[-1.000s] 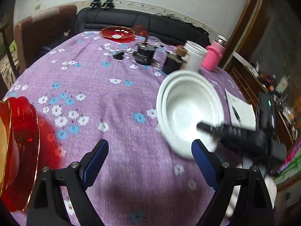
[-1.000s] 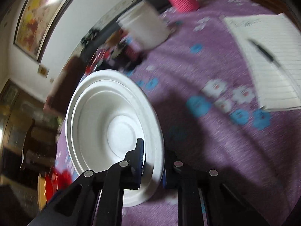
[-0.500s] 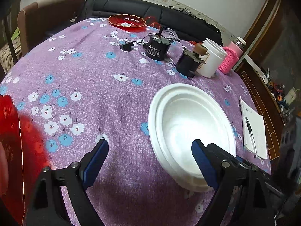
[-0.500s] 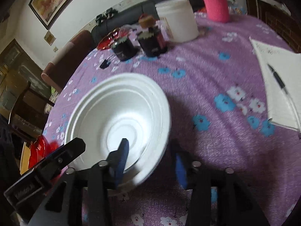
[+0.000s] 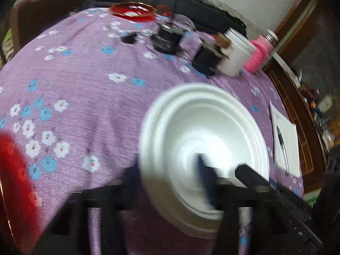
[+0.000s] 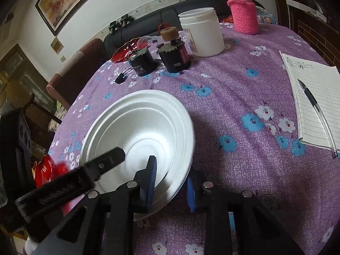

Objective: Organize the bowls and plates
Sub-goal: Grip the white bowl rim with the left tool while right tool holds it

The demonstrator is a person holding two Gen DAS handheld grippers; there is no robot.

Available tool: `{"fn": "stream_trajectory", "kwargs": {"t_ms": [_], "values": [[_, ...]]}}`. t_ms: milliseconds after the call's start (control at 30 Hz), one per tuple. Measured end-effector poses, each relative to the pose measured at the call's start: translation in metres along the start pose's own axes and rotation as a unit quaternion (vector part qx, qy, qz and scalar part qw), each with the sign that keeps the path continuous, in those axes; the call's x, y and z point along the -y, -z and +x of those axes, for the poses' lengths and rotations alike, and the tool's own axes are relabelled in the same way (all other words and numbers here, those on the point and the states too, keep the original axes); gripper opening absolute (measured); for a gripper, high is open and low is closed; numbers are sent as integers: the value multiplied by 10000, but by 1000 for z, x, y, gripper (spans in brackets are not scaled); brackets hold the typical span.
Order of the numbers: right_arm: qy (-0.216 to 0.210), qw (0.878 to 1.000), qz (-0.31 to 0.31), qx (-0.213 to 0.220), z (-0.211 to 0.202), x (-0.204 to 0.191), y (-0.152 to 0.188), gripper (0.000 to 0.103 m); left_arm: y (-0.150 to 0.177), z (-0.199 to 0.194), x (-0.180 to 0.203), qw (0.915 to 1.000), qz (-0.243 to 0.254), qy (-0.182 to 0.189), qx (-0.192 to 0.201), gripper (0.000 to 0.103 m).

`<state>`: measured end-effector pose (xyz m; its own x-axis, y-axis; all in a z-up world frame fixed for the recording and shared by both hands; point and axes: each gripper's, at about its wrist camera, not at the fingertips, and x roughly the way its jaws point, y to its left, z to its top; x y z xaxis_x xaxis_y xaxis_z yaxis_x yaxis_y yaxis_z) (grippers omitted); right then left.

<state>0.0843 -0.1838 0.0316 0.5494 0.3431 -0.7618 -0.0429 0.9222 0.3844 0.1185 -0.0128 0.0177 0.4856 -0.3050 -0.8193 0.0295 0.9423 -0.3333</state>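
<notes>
Right hand-held gripper (image 6: 170, 182), nearest the lens: its jaws have just been closing, one blue pad inside the white bowls (image 6: 138, 136), the other outside under the rim. The outer pad looks a shade off the rim, so whether it is clamped or only straddling I cannot tell. Straddling the near rim makes sense: the thin lip is the only part narrow enough to pinch.

Left hand-held gripper (image 5: 167, 180), blurred in its own view: jaws have just been closing too, one finger inside the bowls, the other outside past the rim on the opposite side from the right gripper. The blur hides contact, so I cannot tell whether it is clamped. In the right view its inner finger (image 6: 106, 159) reaches across the bowl's inside.

The bowls are nested, several rims stepped one within another, sitting on the purple flowered desk (image 6: 233, 106) near its front edge. Two grippers on one stack suggests, as a judgement, that one steadies while the other lifts or separates a bowl.

Left of the stack, a red plate (image 5: 12, 180) lies at the desk edge, a likely partner for sorting.

Right, well apart: a notepad (image 6: 314, 97) with a pen (image 6: 314, 104) on it.

Far side: two dark jars (image 6: 161, 59), a white tub (image 6: 201, 31), a pink-sleeved bottle (image 6: 244, 14), a second red dish (image 6: 125, 48).
</notes>
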Motion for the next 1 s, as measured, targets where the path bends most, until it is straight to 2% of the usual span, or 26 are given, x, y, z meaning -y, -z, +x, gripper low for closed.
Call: {"fn": "stream_trajectory", "kwargs": {"t_ms": [67,167,600,833,1000], "values": [[72,10000,-10,51,-2,1,0,22,3,-1,3,10000,51,-65,17,30],[-46,9998,54,162,-9,3,-1,21,6,-9,4,9998,72,-113,111,28],[-317,9992,-67,249,-10,-10,3,21,25,-52,1,9975,178,-461,512,28],[-523,9968,-419,446,-18,-34,13,21,42,-79,-7,9941,198,-744,768,28],[-736,9936,-607,601,-30,-57,22,21,50,-111,-19,9930,127,-742,908,28]]}}
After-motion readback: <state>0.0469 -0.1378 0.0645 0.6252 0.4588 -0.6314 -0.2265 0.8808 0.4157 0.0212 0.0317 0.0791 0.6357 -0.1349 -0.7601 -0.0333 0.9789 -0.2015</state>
